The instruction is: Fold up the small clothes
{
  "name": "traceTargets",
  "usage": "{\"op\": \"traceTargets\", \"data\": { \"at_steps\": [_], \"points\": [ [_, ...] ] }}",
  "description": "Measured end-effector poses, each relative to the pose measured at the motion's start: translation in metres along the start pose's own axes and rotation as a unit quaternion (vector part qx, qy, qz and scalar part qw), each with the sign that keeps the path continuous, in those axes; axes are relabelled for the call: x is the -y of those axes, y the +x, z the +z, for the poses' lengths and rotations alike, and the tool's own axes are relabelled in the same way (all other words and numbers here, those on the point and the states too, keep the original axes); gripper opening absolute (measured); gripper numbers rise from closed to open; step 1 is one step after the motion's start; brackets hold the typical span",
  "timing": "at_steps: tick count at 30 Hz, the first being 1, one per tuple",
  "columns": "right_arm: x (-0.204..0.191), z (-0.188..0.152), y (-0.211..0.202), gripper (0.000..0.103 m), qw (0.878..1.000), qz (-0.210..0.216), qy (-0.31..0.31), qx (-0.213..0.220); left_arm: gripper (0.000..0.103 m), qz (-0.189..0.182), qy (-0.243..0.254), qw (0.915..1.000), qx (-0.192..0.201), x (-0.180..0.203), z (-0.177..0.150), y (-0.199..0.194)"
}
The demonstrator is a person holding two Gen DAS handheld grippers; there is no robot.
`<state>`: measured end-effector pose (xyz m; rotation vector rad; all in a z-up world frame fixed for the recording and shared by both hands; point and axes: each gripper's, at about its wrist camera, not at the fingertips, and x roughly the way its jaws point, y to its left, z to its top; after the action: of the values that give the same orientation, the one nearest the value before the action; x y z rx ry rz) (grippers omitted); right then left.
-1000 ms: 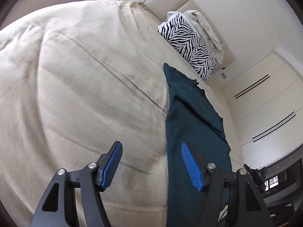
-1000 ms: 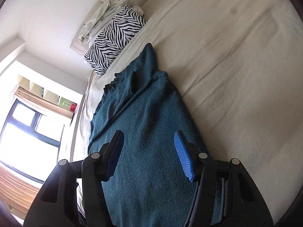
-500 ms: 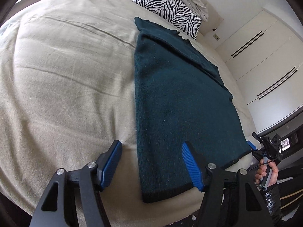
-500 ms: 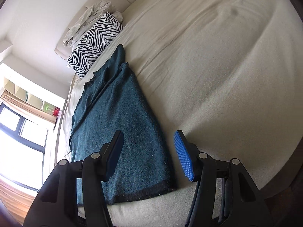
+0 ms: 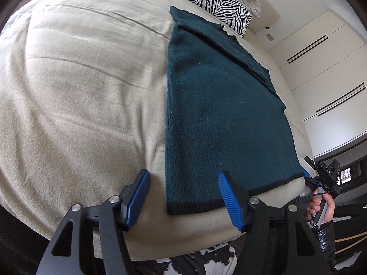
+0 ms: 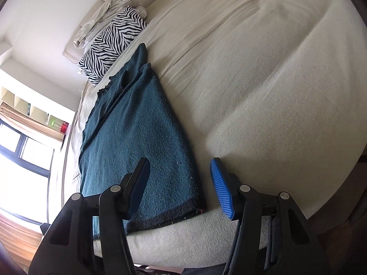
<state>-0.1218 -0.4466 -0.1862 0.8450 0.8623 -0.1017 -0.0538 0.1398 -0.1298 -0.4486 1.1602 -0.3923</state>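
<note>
A dark teal knit garment (image 5: 220, 114) lies flat on the beige bed (image 5: 80, 91), its sleeves folded in and its dark hem at the near bed edge. It also shows in the right wrist view (image 6: 137, 142). My left gripper (image 5: 183, 197) is open and empty, hovering over the hem's left corner. My right gripper (image 6: 181, 183) is open and empty over the hem's right corner. The right gripper, in a hand, also shows at the far right of the left wrist view (image 5: 321, 174).
A zebra-print pillow (image 5: 213, 2) with a crumpled pale cloth (image 6: 103, 16) on it lies at the head of the bed. White wardrobe doors (image 5: 321, 64) stand to the right. A bright window (image 6: 20, 165) is at the left of the right wrist view.
Both grippers have pulled back from over the garment to the near bed edge, so the whole garment and its hem now show. Both stayed open.
</note>
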Motion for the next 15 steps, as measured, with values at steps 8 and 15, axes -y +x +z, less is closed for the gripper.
{"op": "traceTargets", "data": {
  "at_steps": [8, 15],
  "points": [
    [-0.002, -0.002, 0.003, 0.054, 1.000, -0.018, -0.008, -0.023, 0.063, 0.002, -0.012, 0.9999, -0.012, -0.002, -0.003, 0.004],
    [-0.002, -0.001, 0.000, 0.053, 0.999, -0.021, -0.004, -0.024, 0.044, 0.000, -0.042, 0.9990, -0.014, -0.012, 0.001, 0.004]
  ]
}}
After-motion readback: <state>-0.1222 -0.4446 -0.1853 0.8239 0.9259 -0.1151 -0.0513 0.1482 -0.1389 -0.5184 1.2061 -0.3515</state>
